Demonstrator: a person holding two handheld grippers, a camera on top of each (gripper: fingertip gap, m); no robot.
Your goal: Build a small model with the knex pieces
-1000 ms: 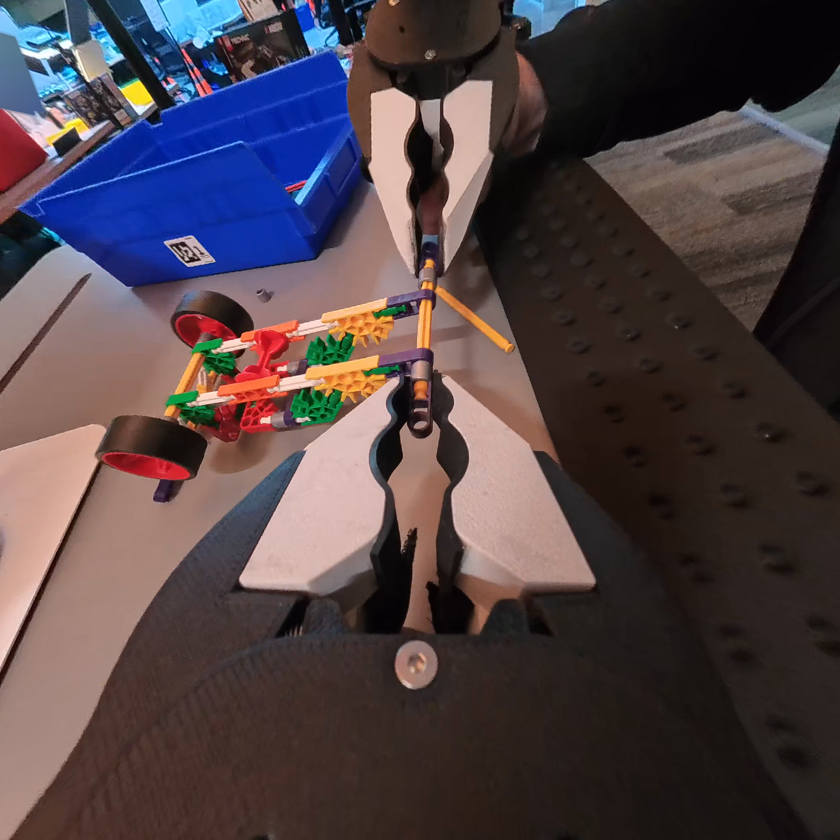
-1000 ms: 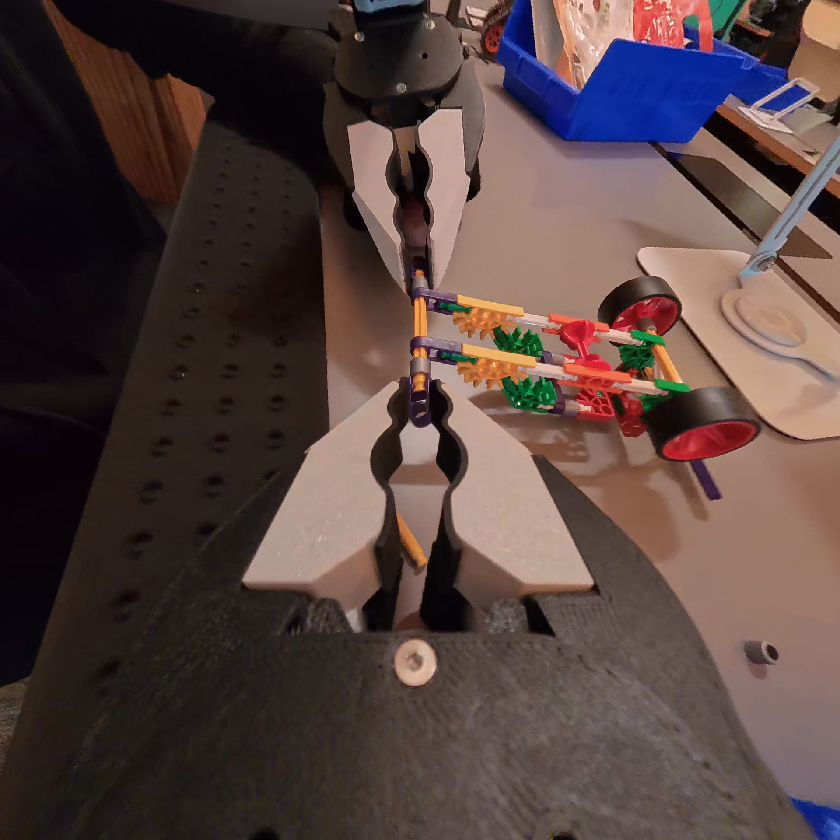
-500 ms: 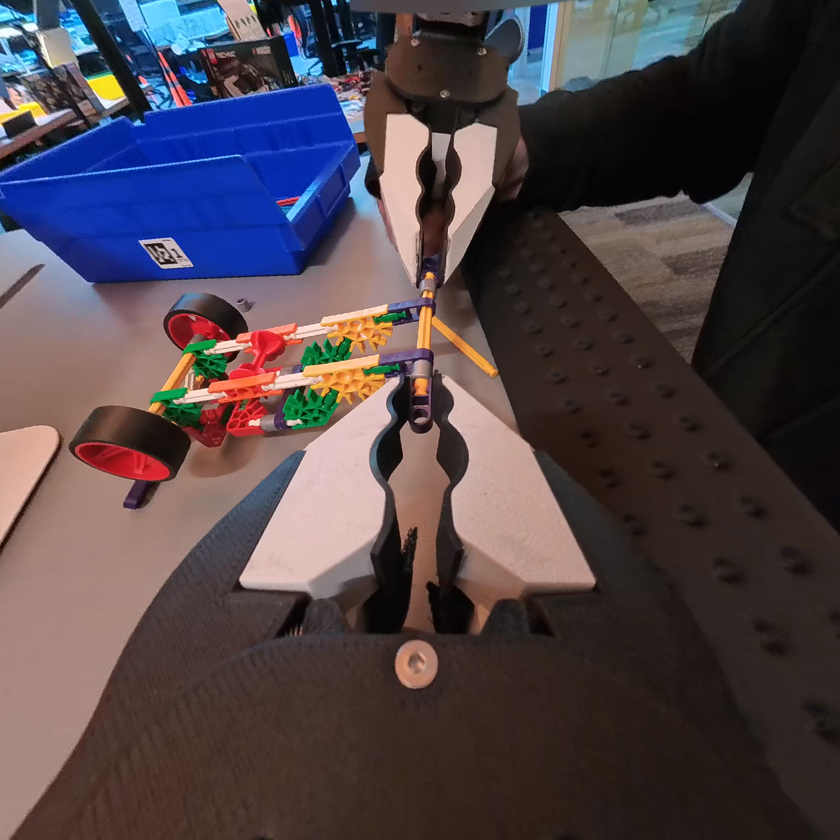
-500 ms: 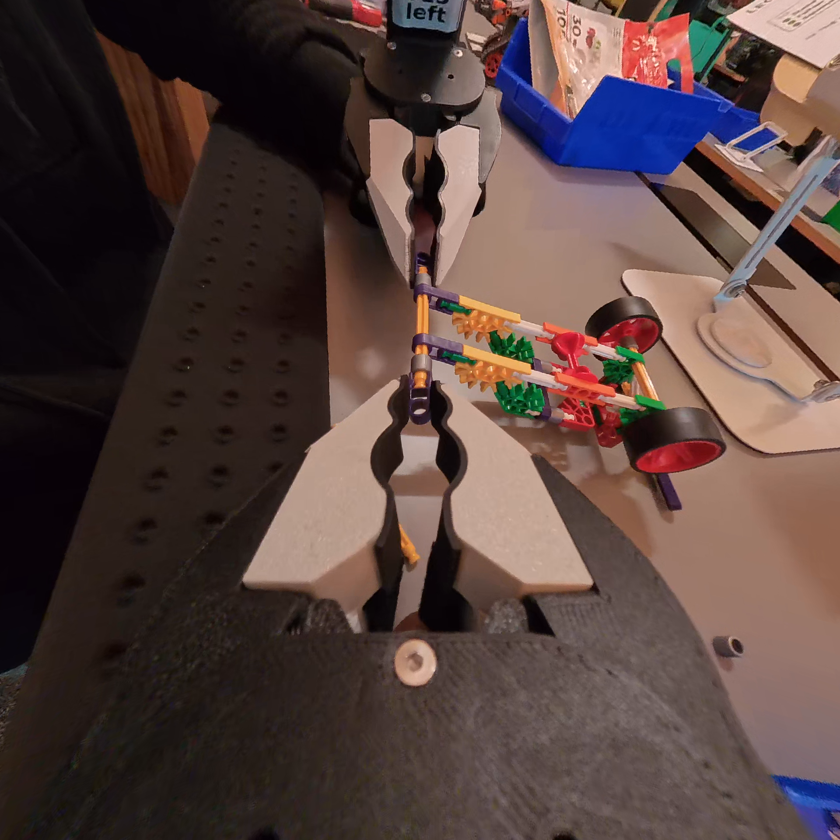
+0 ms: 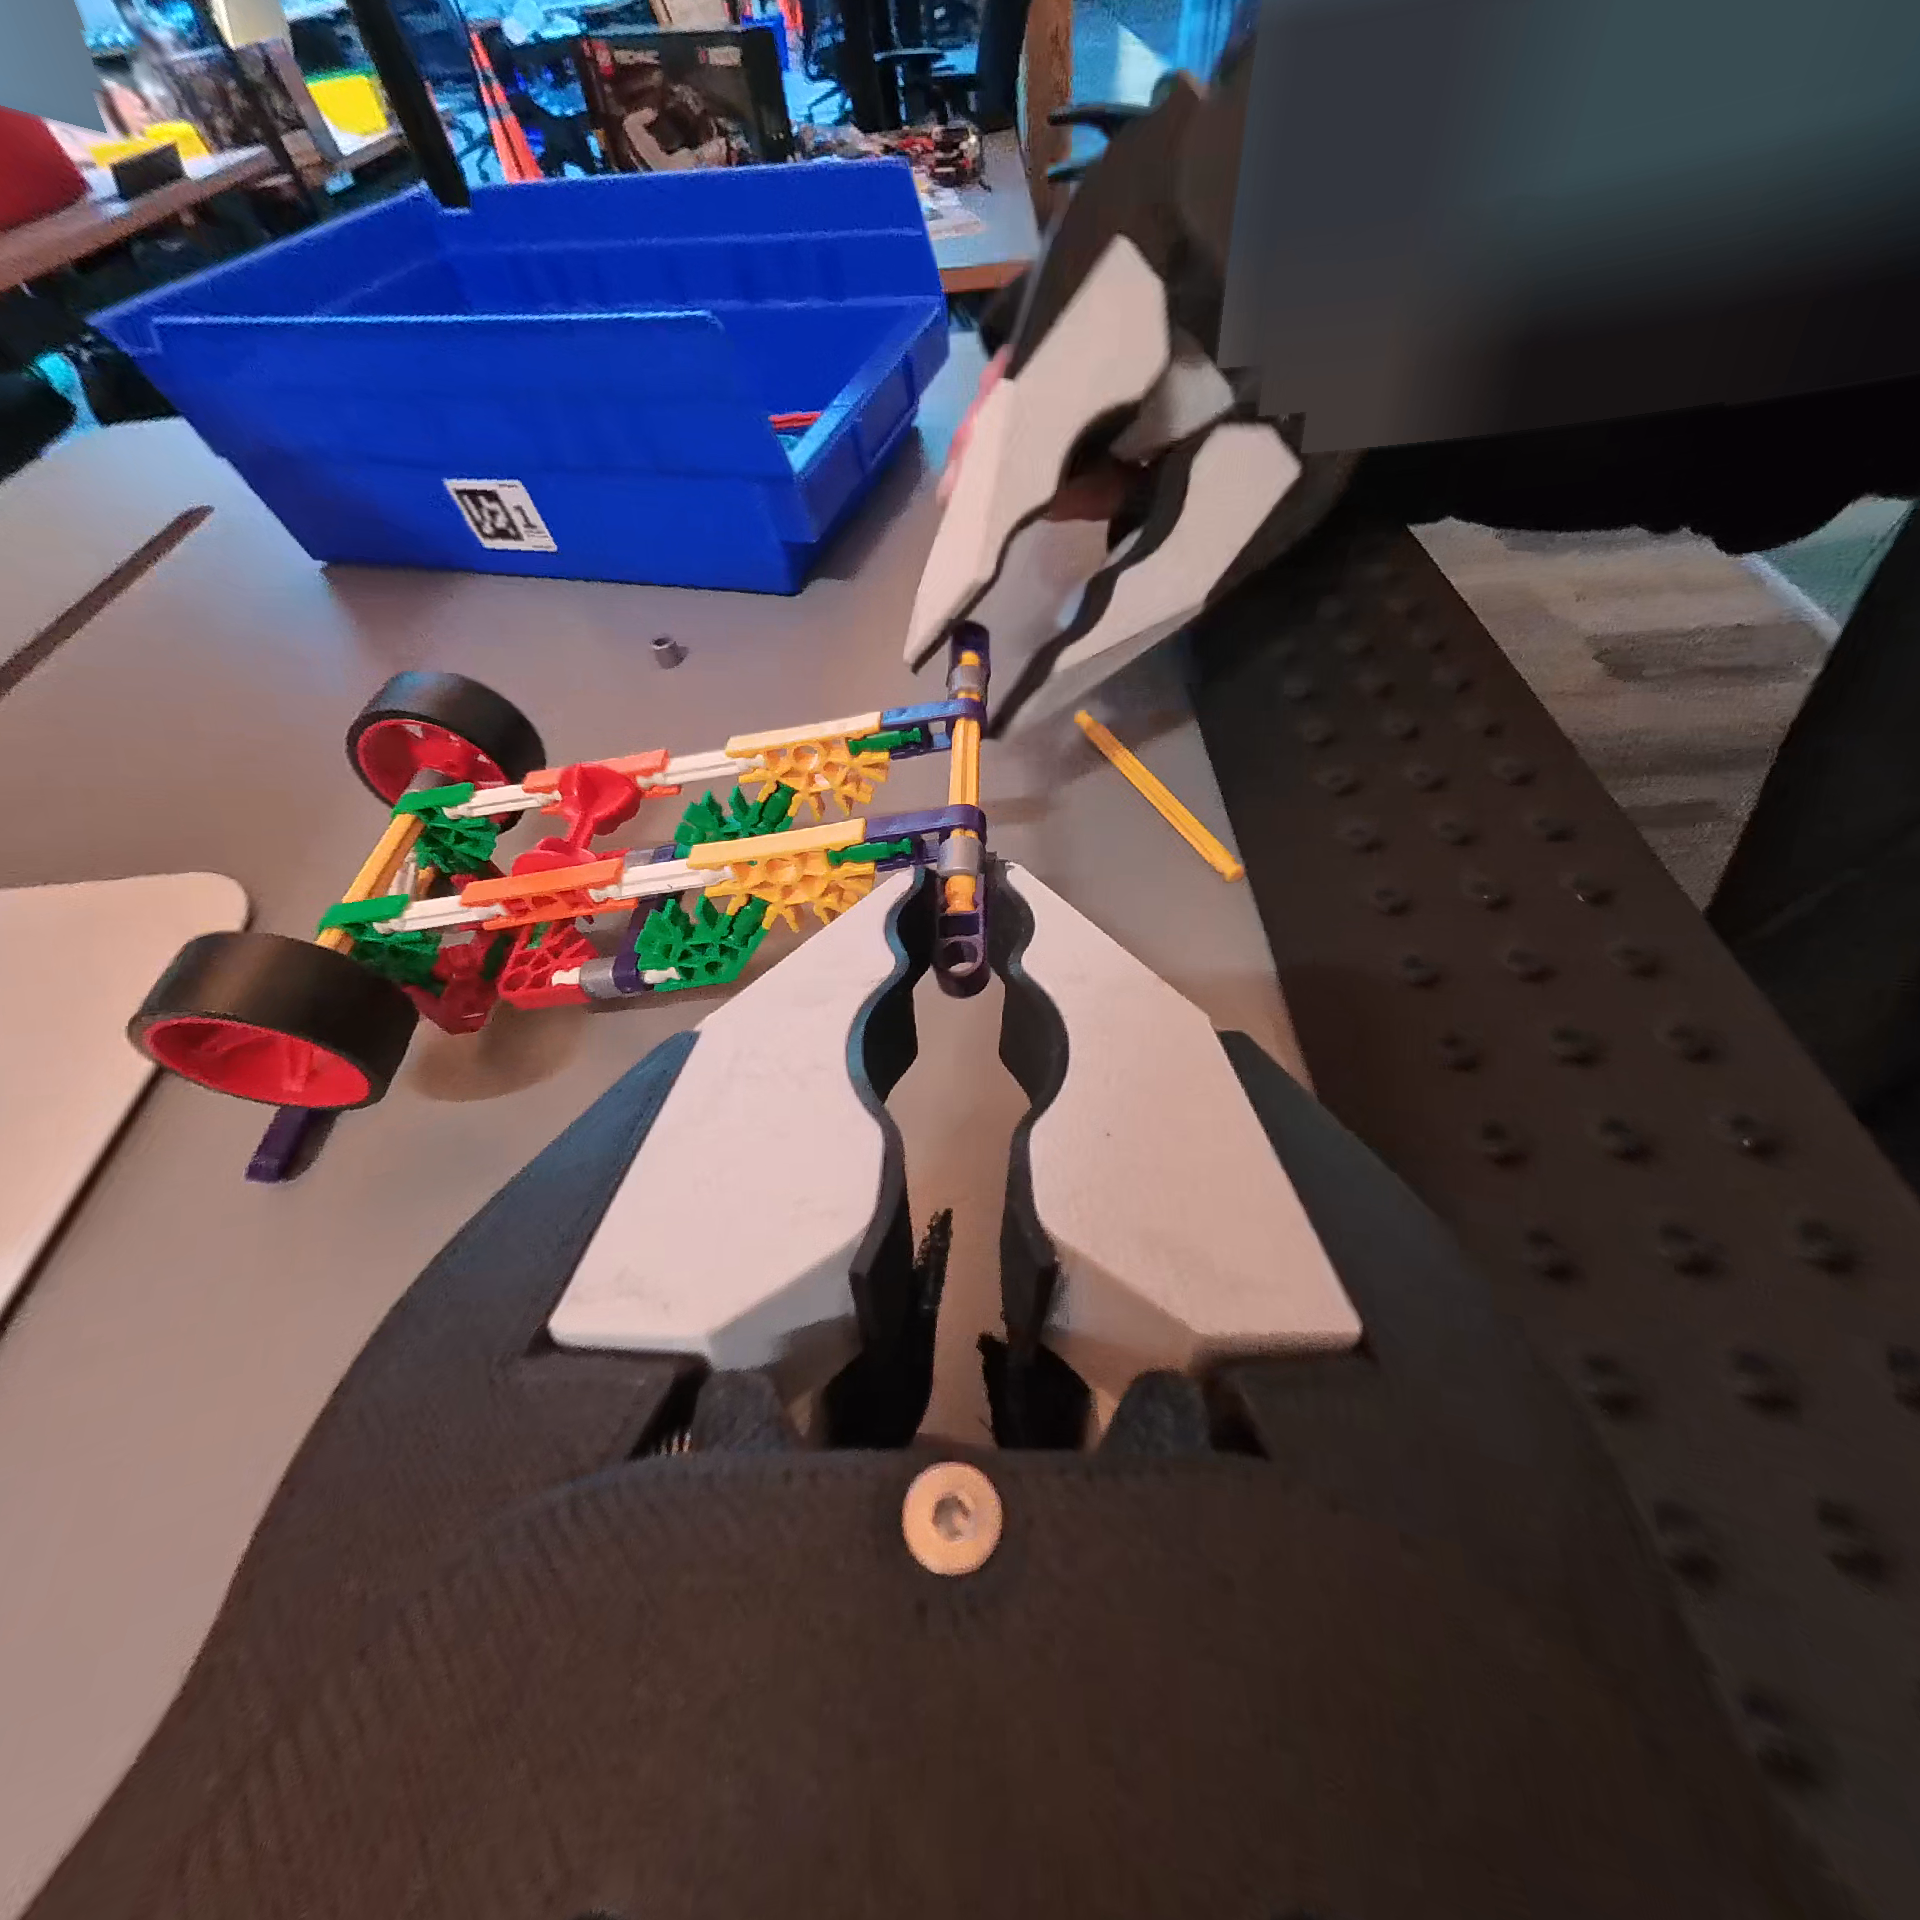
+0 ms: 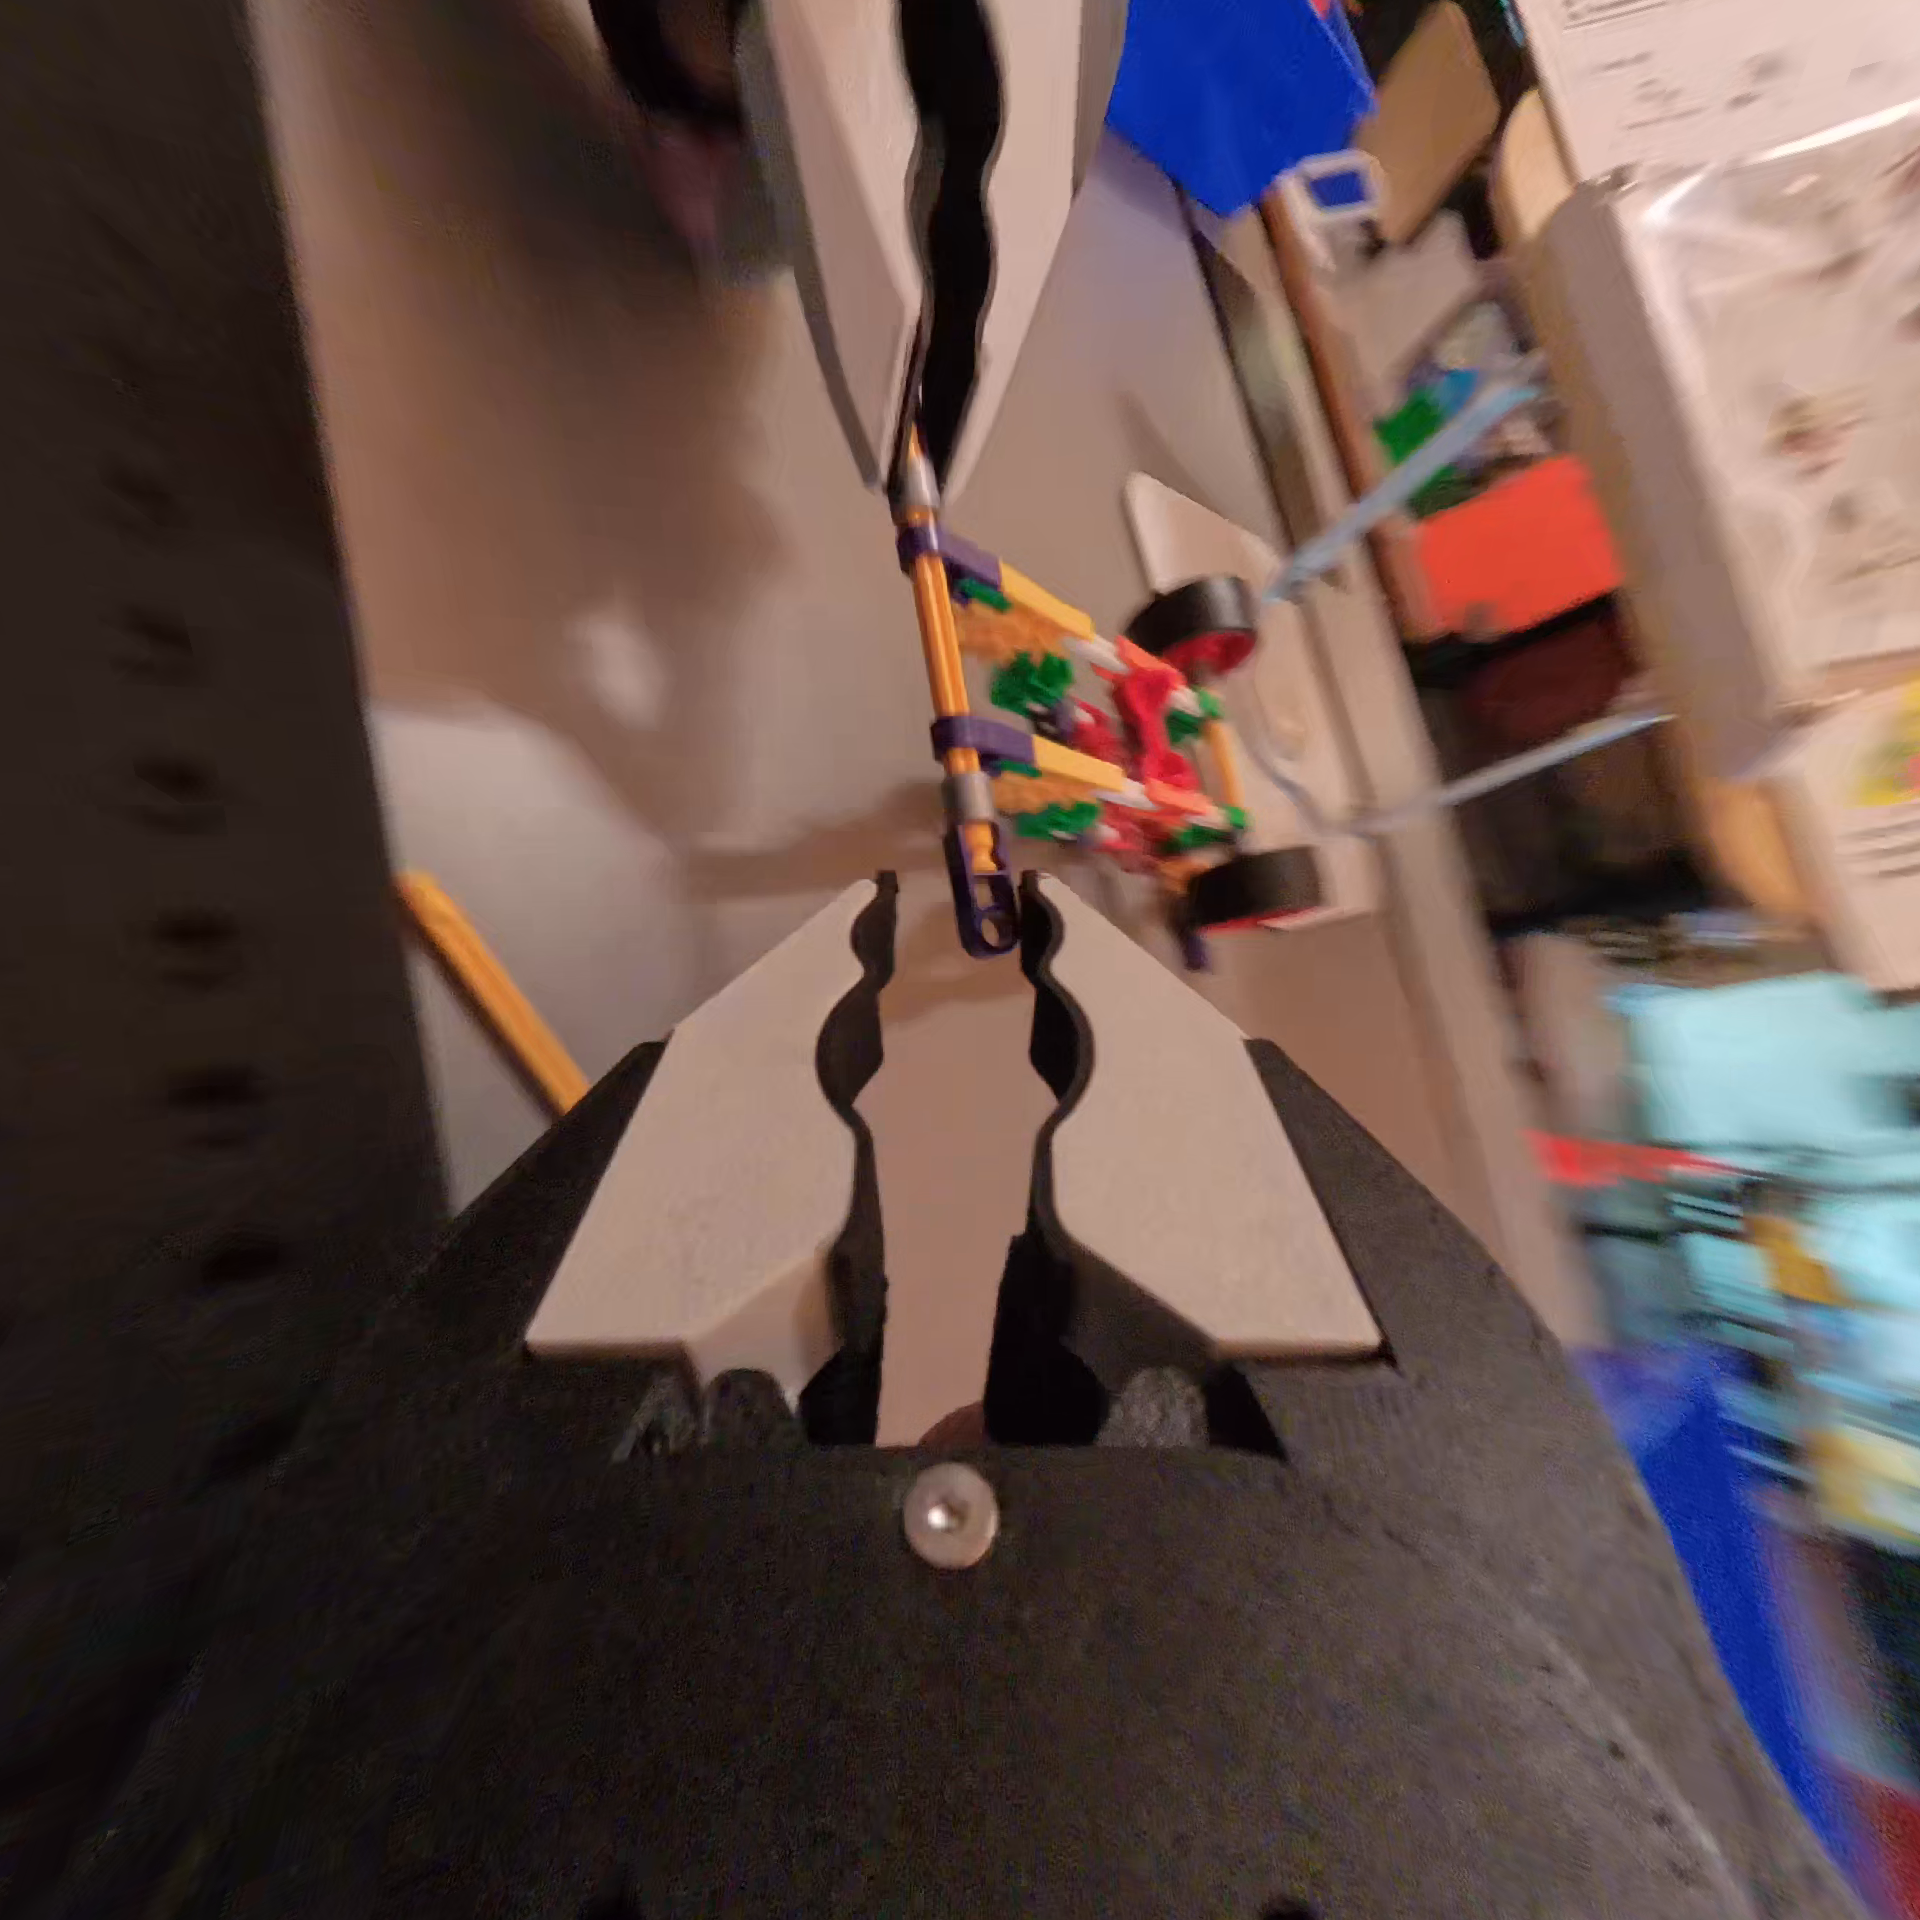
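Note:
A toy car (image 5: 623, 862) of coloured rods and connectors, with two black wheels on red hubs, lies on the grey table (image 5: 208, 644). My left gripper (image 5: 958, 914) is shut on the purple connector (image 5: 961, 940) at the near end of the car's yellow axle. In the right wrist view it (image 6: 914, 468) grips that same axle from the far side. My right gripper (image 6: 956, 894) is open. The purple connector (image 6: 987, 904) at the axle's other end stands between its fingers, close to the right one, with a clear gap on the left. In the left wrist view my right gripper (image 5: 971, 681) is tilted, jaws parted.
A loose yellow rod (image 5: 1158, 795) lies by the black perforated strip (image 5: 1558, 1039) along the table's edge. A blue bin (image 5: 540, 416) stands behind the car. A small grey spacer (image 5: 668, 651) and a pale board (image 5: 73, 997) lie on the table. A dark sleeve is at top right. The tips of one gripper are about 8 cm away from the tips of the other. My right gripper's tips are some 7 cm from the loose yellow rod (image 5: 1158, 795). The right camera catches it too, in the right wrist view (image 6: 532, 1056).
My right gripper has opened off the purple connector it was shut on, and has rolled to one side; its view is blurred with motion. My left gripper keeps its hold.

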